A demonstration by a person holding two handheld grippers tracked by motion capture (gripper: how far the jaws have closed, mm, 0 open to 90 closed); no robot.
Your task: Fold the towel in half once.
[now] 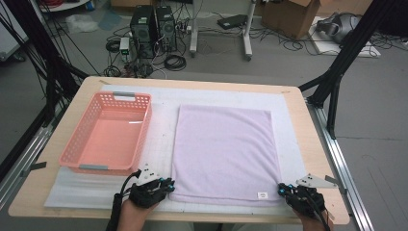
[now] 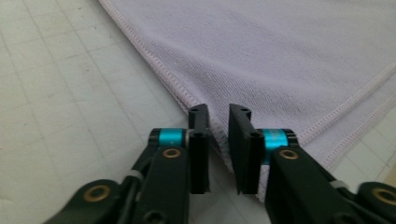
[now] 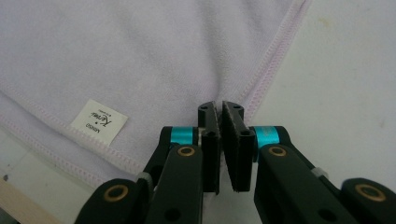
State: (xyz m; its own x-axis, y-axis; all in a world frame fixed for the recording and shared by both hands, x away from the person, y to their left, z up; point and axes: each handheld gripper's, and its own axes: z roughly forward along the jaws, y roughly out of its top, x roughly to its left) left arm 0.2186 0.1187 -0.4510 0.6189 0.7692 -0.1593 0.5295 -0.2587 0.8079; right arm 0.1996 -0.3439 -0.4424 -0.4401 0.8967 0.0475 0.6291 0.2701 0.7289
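Gripping the near right corner of the lavender towel point(image 3: 140, 56), my right gripper point(image 3: 220, 108) has its jaws clamped tight on the stitched hem, just beside the white label point(image 3: 99, 121). My left gripper point(image 2: 218, 112) sits at the near left corner, jaws drawn in around the fabric edge with a narrow gap between them; I cannot tell whether the pads actually press the cloth. In the high view both grippers point(image 1: 159, 185) point(image 1: 291, 191) rest at the table's near edge. The towel point(image 1: 223, 154) lies flat on the white mat point(image 1: 163, 120), just right of the pink basket point(image 1: 82, 139). Beyond the table point(image 1: 308, 139), two computer towers point(image 1: 154, 26) stand on the floor.
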